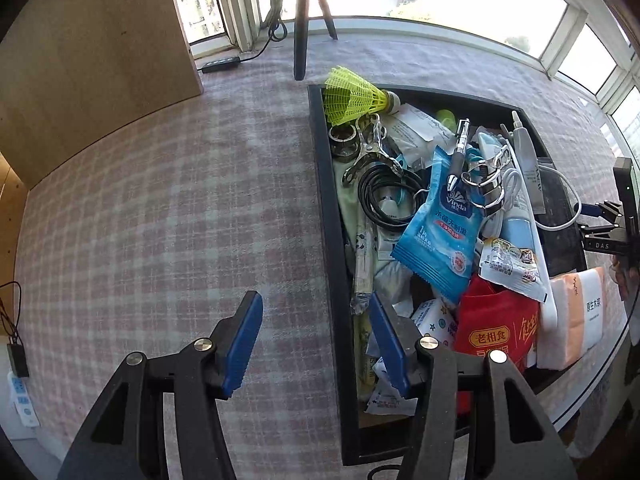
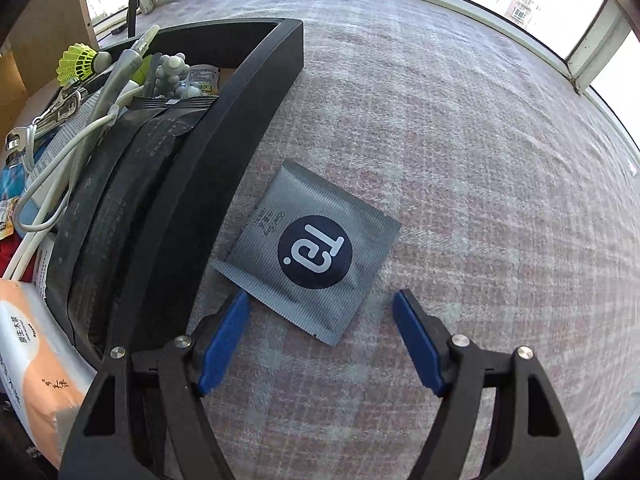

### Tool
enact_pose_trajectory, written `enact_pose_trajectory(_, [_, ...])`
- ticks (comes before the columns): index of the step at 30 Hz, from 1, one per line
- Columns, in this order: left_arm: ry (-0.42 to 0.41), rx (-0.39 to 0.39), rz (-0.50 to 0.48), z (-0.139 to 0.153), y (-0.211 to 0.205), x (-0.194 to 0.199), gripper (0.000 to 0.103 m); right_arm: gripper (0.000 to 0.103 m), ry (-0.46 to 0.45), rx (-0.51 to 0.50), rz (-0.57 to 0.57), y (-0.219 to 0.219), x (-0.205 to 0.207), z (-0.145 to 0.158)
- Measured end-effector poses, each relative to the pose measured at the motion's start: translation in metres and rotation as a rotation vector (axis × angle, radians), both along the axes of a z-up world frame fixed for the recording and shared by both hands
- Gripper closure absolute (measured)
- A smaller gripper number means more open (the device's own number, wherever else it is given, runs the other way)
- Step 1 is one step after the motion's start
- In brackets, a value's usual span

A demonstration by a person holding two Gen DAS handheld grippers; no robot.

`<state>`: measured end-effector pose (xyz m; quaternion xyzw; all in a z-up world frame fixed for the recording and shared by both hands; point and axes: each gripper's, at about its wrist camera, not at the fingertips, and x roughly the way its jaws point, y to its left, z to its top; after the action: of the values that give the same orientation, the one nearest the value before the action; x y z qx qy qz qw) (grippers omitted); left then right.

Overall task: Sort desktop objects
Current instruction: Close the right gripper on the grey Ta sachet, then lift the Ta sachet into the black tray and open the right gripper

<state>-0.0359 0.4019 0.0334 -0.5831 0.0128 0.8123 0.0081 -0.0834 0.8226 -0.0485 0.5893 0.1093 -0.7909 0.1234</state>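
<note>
A black tray (image 1: 326, 216) full of mixed objects sits on the checked cloth: a yellow shuttlecock (image 1: 352, 98), a blue Vinda wipes pack (image 1: 440, 228), a red snack bag (image 1: 496, 328), a metal clip (image 1: 370, 148), a black cable coil (image 1: 384, 196) and an orange tissue pack (image 1: 576, 316). My left gripper (image 1: 314, 312) is open and empty over the tray's left wall. In the right wrist view a grey sachet (image 2: 308, 252) with a dark round logo lies on the cloth beside the tray's wall (image 2: 240, 120). My right gripper (image 2: 320, 308) is open just short of the sachet.
A black tripod (image 1: 304, 12) stands at the window sill behind the tray. A wooden panel (image 1: 96, 60) stands at the far left. A power strip (image 1: 220, 65) and cable lie near the window. The right gripper's body (image 1: 616, 224) shows at the tray's right side.
</note>
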Motion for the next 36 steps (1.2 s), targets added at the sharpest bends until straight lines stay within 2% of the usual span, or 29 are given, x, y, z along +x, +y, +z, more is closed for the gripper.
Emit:
enact_pose_trajectory(3, [-0.017, 0.003, 0.037, -0.002, -0.011, 0.001, 0.05, 0.03, -0.001, 0.025, 0.099, -0.003, -0.017, 0.003])
enact_pose_trajectory(7, [-0.026, -0.006, 0.088, -0.002, -0.025, 0.003, 0.05, 0.029, -0.076, 0.007, 0.239, -0.01, -0.04, 0.001])
enact_pose_trajectory(9, [-0.028, -0.007, 0.111, -0.001, -0.032, 0.003, 0.05, 0.022, -0.085, 0.025, 0.28, -0.013, -0.052, -0.002])
enact_pose_trajectory(14, [-0.036, -0.014, 0.142, -0.002, -0.04, 0.004, 0.05, 0.02, -0.122, -0.011, 0.276, -0.008, -0.073, -0.002])
enact_pose_trajectory(16, [-0.038, -0.005, 0.149, -0.004, -0.042, 0.004, 0.05, 0.023, -0.125, -0.002, 0.263, -0.006, -0.074, -0.002])
enact_pose_trajectory(19, [-0.033, 0.001, 0.152, -0.004, -0.042, 0.002, 0.05, 0.03, -0.123, 0.005, 0.22, 0.0, -0.07, 0.0])
enact_pose_trajectory(21, [-0.026, 0.006, 0.146, -0.004, -0.041, 0.001, 0.05, 0.044, -0.117, -0.004, 0.155, 0.009, -0.068, 0.003])
enact_pose_trajectory(22, [-0.022, 0.007, 0.141, -0.004, -0.04, 0.0, 0.05, 0.048, -0.121, -0.018, 0.115, 0.015, -0.067, 0.004])
enact_pose_trajectory(28, [-0.013, 0.042, 0.116, -0.007, -0.042, 0.0, 0.05, 0.062, -0.091, -0.007, 0.001, 0.025, -0.049, 0.009])
enact_pose_trajectory(29, [-0.012, 0.047, 0.112, -0.007, -0.042, 0.0, 0.05, 0.076, -0.09, -0.034, -0.015, 0.027, -0.046, 0.012])
enact_pose_trajectory(30, [-0.01, 0.05, 0.109, -0.007, -0.043, 0.001, 0.05, 0.086, -0.099, -0.058, -0.028, 0.029, -0.045, 0.014])
enact_pose_trajectory(31, [-0.01, 0.053, 0.106, -0.006, -0.043, 0.002, 0.05, 0.09, -0.108, -0.064, -0.04, 0.031, -0.044, 0.013])
enact_pose_trajectory(34, [-0.006, 0.059, 0.112, -0.005, -0.045, 0.003, 0.05, 0.091, -0.091, -0.026, -0.018, 0.031, -0.042, 0.012])
enact_pose_trajectory(36, [-0.009, 0.065, 0.114, -0.005, -0.047, 0.005, 0.05, 0.092, -0.104, -0.025, -0.052, 0.033, -0.046, 0.013])
